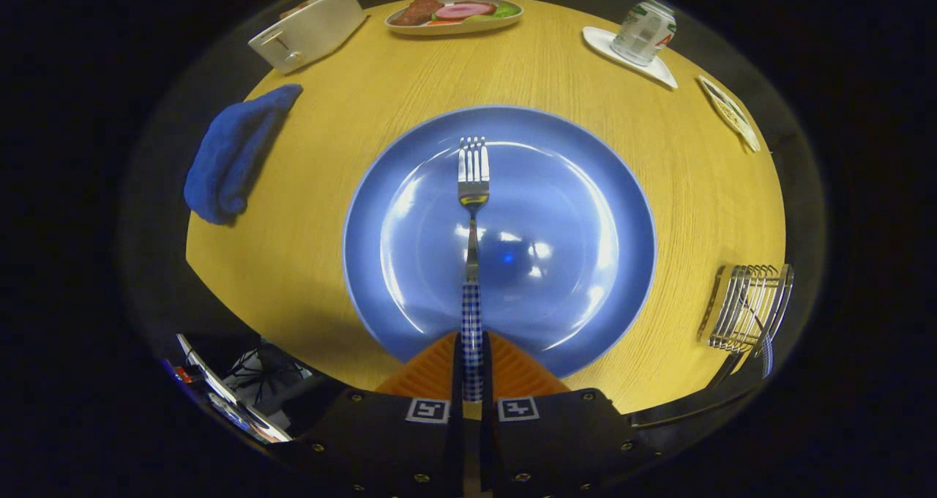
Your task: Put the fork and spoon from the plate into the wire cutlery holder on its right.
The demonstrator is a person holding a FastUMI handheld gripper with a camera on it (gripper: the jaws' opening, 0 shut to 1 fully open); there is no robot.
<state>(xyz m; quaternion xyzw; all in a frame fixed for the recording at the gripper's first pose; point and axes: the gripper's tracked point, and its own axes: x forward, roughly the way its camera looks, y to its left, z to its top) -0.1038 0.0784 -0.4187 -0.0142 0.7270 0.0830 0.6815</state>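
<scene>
At the bottom centre of the frame, the hand-held gripper (472,370) is clamping its two fingers on the checked handle of the fork (473,264). The fork is pointing away, its tines lying over the middle of the blue plate (585,190). It is looking light, stiff and slippery along the bare metal, so the patterned handle is the safer place to hold. At lower right, the wire cutlery holder (750,304) is standing on the worktop (307,264), already holding a checked handle, likely the spoon's.
</scene>
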